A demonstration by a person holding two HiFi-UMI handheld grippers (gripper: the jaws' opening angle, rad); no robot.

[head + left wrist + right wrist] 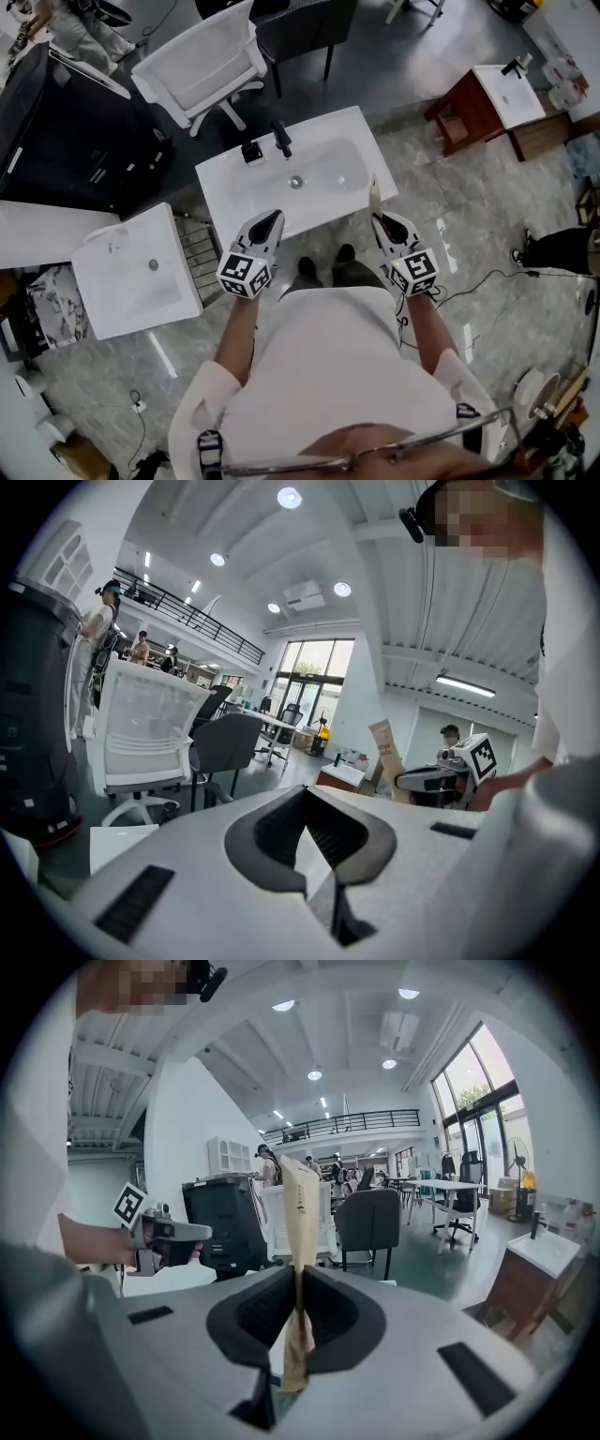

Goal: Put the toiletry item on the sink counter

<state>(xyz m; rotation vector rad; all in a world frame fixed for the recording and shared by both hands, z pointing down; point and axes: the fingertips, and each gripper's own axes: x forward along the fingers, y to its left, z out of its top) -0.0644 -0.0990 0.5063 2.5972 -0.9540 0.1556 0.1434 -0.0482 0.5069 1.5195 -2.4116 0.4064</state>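
Observation:
The toiletry item is a slim tan paper packet [373, 195]. It stands upright in my right gripper [379, 218], which is shut on its lower part. In the right gripper view the packet [298, 1206] rises from between the dark pads of that gripper [298, 1277]. It hangs over the front right corner of the white sink counter [361, 141], which has a black faucet [281, 139]. My left gripper [272, 218] hovers at the counter's front edge, shut with nothing in it [307, 794]. From the left gripper view, the packet [384, 750] shows off to the right.
A small black object [251, 152] sits by the faucet. A second white basin unit [178, 281] stands to the left, a black cabinet [66, 122] behind it. White [211, 61] and dark [300, 28] chairs stand beyond the sink. A wooden vanity [473, 108] is at the right.

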